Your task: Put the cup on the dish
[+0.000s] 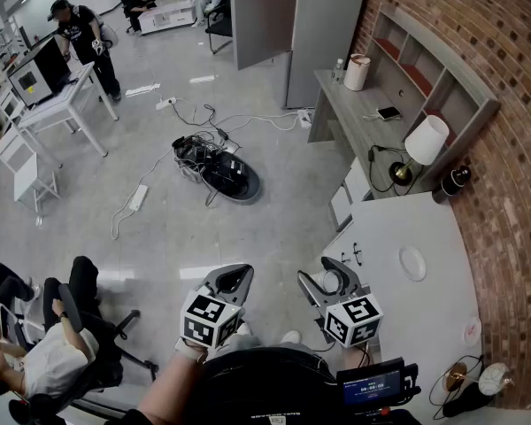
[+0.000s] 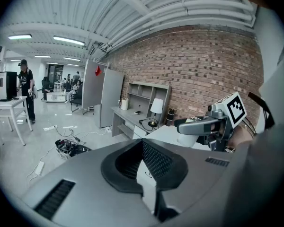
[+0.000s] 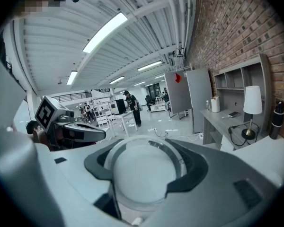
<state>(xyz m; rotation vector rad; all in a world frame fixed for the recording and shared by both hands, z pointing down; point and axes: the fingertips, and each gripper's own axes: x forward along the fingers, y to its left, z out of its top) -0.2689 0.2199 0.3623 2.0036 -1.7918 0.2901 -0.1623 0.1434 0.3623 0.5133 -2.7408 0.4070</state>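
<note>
My right gripper [image 1: 327, 280] clasps the white cup [image 3: 141, 171], jaws spread wide around it, near the white table's [image 1: 425, 317] edge. The dish [image 1: 413, 263] sits on that table at the cup's 3 o'clock, apart. My left gripper [image 1: 230, 282], at 9 o'clock, is closed and empty.

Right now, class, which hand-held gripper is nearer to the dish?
Right. The right hand-held gripper, holding the cup, is at the table's left edge, the dish to its right; the left hand-held gripper is further left, over the floor.
</note>
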